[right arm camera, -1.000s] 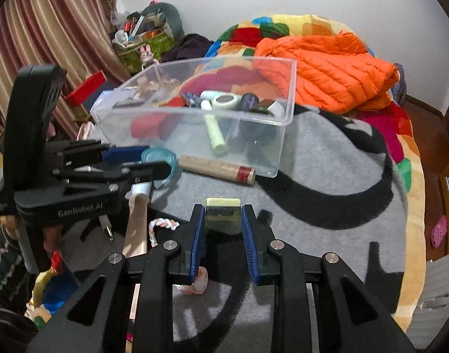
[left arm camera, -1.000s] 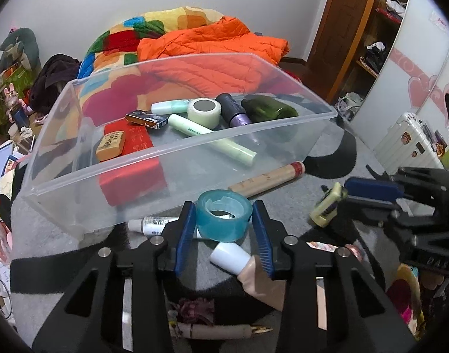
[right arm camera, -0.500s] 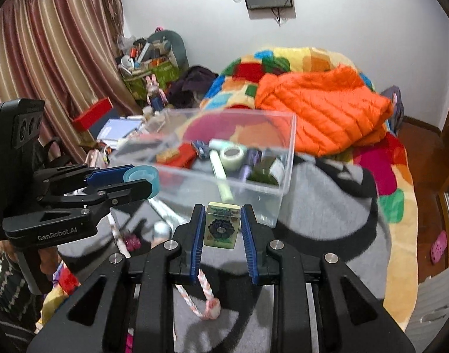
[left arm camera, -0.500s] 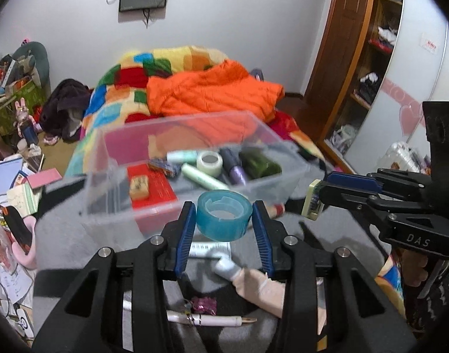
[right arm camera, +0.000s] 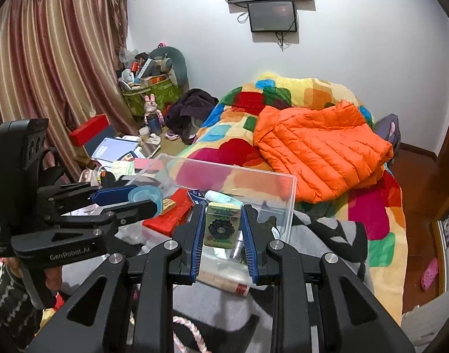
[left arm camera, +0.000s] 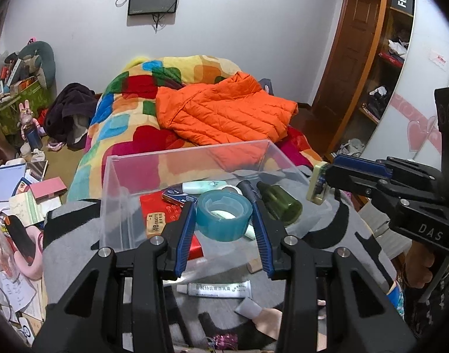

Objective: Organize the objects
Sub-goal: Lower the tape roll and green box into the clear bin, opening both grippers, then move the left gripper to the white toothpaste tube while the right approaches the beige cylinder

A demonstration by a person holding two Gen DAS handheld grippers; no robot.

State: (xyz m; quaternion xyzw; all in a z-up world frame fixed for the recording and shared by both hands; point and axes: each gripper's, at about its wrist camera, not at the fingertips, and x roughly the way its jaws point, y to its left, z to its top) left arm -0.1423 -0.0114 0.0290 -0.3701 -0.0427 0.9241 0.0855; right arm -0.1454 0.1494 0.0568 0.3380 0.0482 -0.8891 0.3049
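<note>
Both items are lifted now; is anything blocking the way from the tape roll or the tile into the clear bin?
Nothing visible. The tape roll and tile are held above the open-topped clear bin; it has no lid, only loose items on its floor.

Orange puffer jacket (left arm camera: 224, 111) on patchwork quilt (left arm camera: 127, 117), wall screen (right arm camera: 273, 16), striped curtains (right arm camera: 48, 73)

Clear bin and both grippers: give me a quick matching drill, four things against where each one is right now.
Things:
1. teal tape roll
2. flower-print tile
3. green bottle
4. white tube

Places:
A. lying inside the clear bin
B. on the grey blanket, outside the bin
C. held in the right gripper
D. held in the left gripper

Pairs: 1-D, 2-C, 3-A, 4-B
</note>
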